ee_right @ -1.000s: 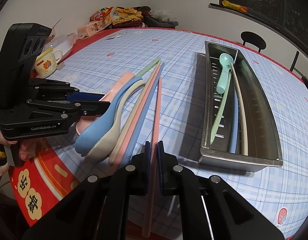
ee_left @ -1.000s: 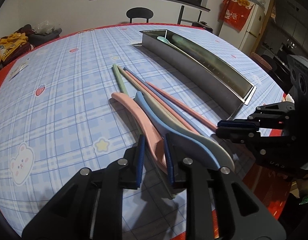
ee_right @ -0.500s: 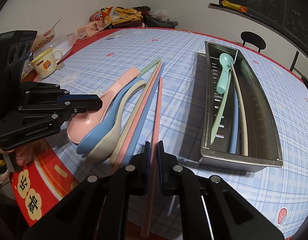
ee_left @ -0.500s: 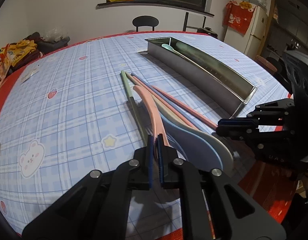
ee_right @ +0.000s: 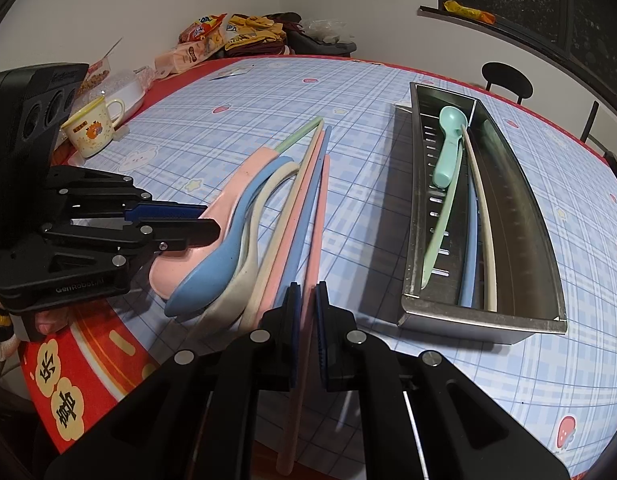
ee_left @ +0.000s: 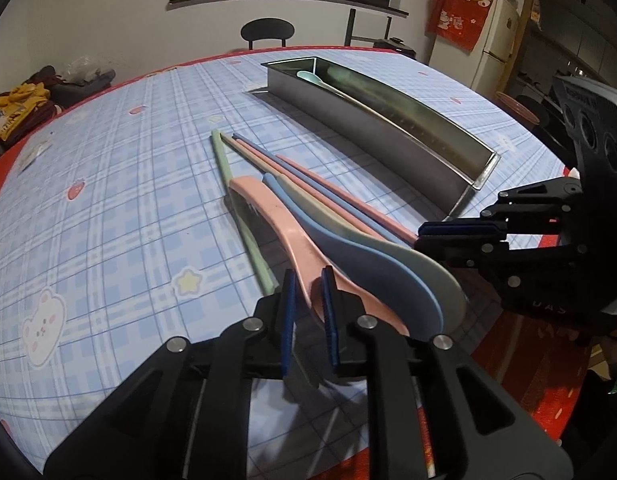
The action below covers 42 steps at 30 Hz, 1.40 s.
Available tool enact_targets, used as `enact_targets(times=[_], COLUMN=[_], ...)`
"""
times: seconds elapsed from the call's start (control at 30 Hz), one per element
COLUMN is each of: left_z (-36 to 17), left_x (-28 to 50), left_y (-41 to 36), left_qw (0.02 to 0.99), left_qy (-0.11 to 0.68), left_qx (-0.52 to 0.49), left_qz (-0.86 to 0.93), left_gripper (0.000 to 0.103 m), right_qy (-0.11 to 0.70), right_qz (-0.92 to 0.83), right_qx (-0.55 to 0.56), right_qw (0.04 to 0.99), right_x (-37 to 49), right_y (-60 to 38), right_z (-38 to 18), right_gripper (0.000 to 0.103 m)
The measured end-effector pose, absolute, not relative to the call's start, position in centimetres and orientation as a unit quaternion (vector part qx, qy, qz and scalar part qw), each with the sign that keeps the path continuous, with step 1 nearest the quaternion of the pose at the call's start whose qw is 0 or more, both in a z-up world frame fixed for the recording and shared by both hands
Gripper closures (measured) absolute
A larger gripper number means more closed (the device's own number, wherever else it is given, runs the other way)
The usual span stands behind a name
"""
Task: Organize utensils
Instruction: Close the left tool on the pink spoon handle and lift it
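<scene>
Two grippers work the near desk edge: the left gripper [ee_left: 308, 312] pinches the pink plastic spoon [ee_left: 276, 220], the right gripper [ee_right: 307, 320] clamps a pink chopstick [ee_right: 318, 216], both utensils pointing away, parallel to the long steel tray [ee_right: 520, 200] beyond. Only the right view shows the cream mug [ee_right: 90, 128].

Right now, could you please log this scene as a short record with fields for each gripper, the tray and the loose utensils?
left gripper: closed on the bowl end of the pink spoon
right gripper: closed on a pink chopstick
metal tray: holds a mint spoon, plus green, blue and cream chopsticks
loose on table: blue spoon, cream spoon, several chopsticks beside them
surface: checked tablecloth
bystander item: yellow mug at the table edge
</scene>
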State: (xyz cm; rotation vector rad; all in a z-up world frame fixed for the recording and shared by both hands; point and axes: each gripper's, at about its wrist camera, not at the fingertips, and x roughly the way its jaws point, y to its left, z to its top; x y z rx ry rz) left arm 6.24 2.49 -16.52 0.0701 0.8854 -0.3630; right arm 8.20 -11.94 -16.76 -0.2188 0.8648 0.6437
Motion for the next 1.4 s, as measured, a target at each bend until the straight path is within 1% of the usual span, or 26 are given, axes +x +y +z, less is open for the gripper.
enact_targets(times=[0.07, 0.17, 0.3, 0.53, 0.7, 0.73, 0.8, 0.83, 0.9, 1.07, 1.4], left_z=[-16.6, -16.7, -16.6, -16.4, -16.5, -16.5, -16.5, -16.5, -16.5, -16.3, -16.0], left_x=[6.8, 7.5, 7.8, 9.2, 9.7, 9.7, 9.6, 9.4, 9.1, 8.6, 6.9], left_y=[2.9, 3.4, 2.6, 1.7, 1.5, 1.5, 1.4, 1.2, 0.8, 2.0, 2.9], left_qw=[0.881, 0.874, 0.875, 0.872, 0.872, 0.873, 0.871, 0.871, 0.873, 0.880, 0.886], left_qy=[0.434, 0.444, 0.445, 0.452, 0.452, 0.451, 0.450, 0.450, 0.445, 0.440, 0.430], left_qx=[0.018, 0.000, 0.022, 0.045, 0.049, 0.051, 0.049, 0.050, 0.071, 0.062, 0.076], left_qz=[-0.184, -0.197, -0.191, -0.184, -0.182, -0.181, -0.188, -0.191, -0.185, -0.168, -0.155], left_gripper=[0.081, 0.081, 0.080, 0.071, 0.070, 0.071, 0.079, 0.082, 0.082, 0.092, 0.094], right_qy=[0.411, 0.411, 0.411, 0.411, 0.410, 0.410, 0.410, 0.410, 0.410, 0.409, 0.410], right_qz=[0.306, 0.306, 0.306, 0.305, 0.305, 0.304, 0.305, 0.304, 0.304, 0.302, 0.302], right_qx=[-0.104, -0.104, -0.104, -0.104, -0.105, -0.105, -0.105, -0.105, -0.105, -0.108, -0.108], right_qw=[0.853, 0.853, 0.853, 0.853, 0.853, 0.853, 0.853, 0.853, 0.853, 0.854, 0.854], right_x=[8.2, 8.2, 8.2, 8.2, 8.3, 8.3, 8.2, 8.2, 8.2, 8.3, 8.3], right_y=[-11.9, -11.9, -11.9, -11.9, -11.8, -11.8, -11.9, -11.9, -11.9, -11.8, -11.7], right_z=[-16.8, -16.7, -16.8, -16.7, -16.7, -16.7, -16.8, -16.8, -16.8, -16.8, -16.8], right_gripper=[0.095, 0.095, 0.095, 0.094, 0.094, 0.094, 0.094, 0.094, 0.094, 0.094, 0.094])
